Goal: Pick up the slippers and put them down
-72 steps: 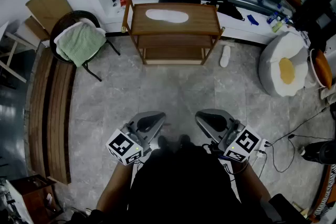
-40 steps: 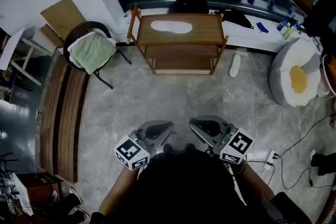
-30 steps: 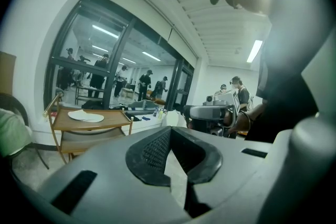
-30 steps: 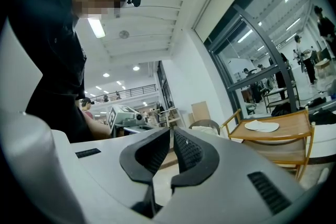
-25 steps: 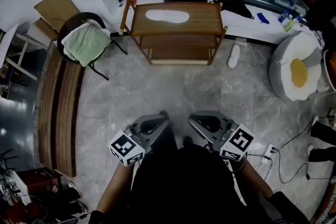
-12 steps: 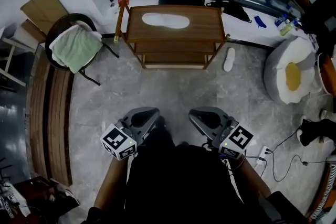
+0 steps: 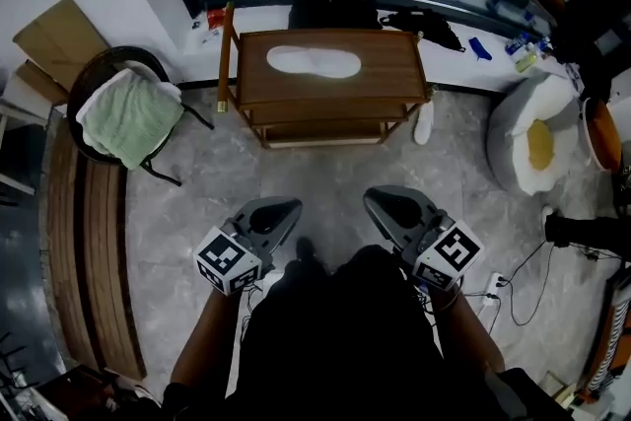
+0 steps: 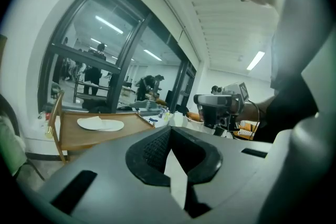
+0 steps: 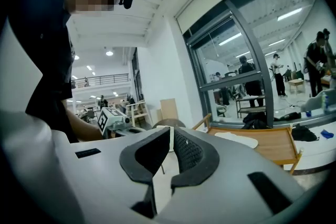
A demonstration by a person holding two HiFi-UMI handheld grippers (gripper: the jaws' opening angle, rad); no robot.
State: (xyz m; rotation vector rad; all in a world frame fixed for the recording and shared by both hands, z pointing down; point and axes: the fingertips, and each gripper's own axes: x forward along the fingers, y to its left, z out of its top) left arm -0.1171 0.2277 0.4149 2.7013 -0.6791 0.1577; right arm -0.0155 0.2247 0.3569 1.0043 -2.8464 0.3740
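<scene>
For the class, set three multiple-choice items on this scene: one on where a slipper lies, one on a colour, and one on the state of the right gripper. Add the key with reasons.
1. Where on the wooden rack does the white slipper lie?
A. top shelf
B. middle shelf
C. bottom shelf

2. What colour is the towel on the chair?
A. red
B. green
C. blue

3. How do the jaws of the right gripper stand?
A. shut on a slipper
B. wide apart
C. together, with nothing between them

Key:
1 A: the head view shows the slipper resting on the rack's top board.
2 B: the cloth draped over the round chair is pale green.
3 C: the right gripper view shows the pads meeting and nothing held.
</scene>
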